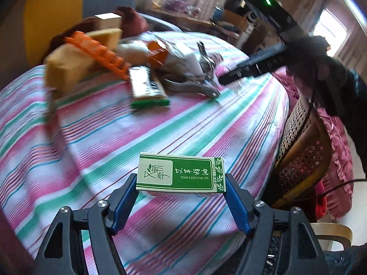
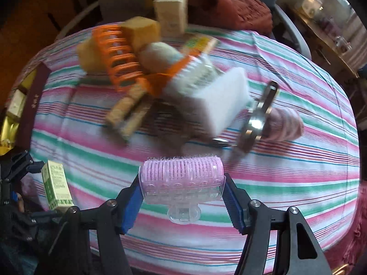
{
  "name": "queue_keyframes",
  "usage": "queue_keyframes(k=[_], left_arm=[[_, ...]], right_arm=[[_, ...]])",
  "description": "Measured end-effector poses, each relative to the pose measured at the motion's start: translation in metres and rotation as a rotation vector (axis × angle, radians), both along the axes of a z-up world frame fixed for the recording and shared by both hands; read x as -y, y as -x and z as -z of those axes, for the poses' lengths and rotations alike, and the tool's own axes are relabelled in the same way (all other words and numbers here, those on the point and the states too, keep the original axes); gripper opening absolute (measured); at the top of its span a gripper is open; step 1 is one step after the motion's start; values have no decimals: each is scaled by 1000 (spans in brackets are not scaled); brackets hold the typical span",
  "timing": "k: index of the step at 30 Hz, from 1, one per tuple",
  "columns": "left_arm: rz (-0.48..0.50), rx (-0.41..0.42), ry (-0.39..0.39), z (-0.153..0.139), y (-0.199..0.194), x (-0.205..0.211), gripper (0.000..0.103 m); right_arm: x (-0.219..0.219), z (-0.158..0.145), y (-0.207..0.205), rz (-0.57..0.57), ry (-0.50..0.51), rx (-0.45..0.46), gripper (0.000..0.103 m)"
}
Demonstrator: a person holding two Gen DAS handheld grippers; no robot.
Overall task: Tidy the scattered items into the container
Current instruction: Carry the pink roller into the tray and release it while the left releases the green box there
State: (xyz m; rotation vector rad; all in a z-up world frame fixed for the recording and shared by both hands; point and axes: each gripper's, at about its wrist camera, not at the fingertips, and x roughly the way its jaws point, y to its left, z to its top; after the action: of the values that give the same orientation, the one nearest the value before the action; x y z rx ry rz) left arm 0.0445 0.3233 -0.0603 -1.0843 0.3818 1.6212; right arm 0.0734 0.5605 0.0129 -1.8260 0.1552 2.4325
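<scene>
- Right now the left gripper [image 1: 181,191] is clamped on a green and white essential-oil box [image 1: 180,175], its blue pads [image 1: 125,202] pressed to the box's two short ends, the printed face turned up to the camera.
- Below the box lies a striped tablecloth [image 1: 114,137] in pink, green and white, covering a round table.
- Up at 11 o'clock in the left wrist view sits the clutter: an orange plastic basket [image 1: 96,52] tipped among yellow sponges [image 1: 68,66], a green-ended packet [image 1: 146,87] just beside it, and metal pliers [image 1: 195,84] at 12 o'clock.
- Out at 2 o'clock the right gripper's dark body reaches in over the table edge; a wicker chair [image 1: 300,151] stands at 3 o'clock.
- Over in the right wrist view, the right gripper [image 2: 182,193] is closed on a pink hair roller [image 2: 182,178] with a clear clip, held sideways between the blue pads [image 2: 132,205].
- Beyond the roller at 12 o'clock the same basket [image 2: 119,61] lies on its side, touching sponges, a white block [image 2: 218,105] and long packets; blur hides finer detail.
- At 9 o'clock the box shows again [image 2: 57,186], held in the left gripper.
</scene>
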Motion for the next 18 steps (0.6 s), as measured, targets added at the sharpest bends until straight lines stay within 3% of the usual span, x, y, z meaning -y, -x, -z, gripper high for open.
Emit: queue_keyframes(k=[3, 9, 18], left_arm=[[-62, -13, -31, -11, 7, 32, 74], [-223, -52, -98, -37, 25, 106, 74], [-563, -121, -142, -61, 61, 247, 74]], right_arm=[[21, 13, 12, -19, 34, -47, 65], [89, 9, 32, -111, 107, -135, 66], [220, -1, 71, -331, 178, -231, 66]])
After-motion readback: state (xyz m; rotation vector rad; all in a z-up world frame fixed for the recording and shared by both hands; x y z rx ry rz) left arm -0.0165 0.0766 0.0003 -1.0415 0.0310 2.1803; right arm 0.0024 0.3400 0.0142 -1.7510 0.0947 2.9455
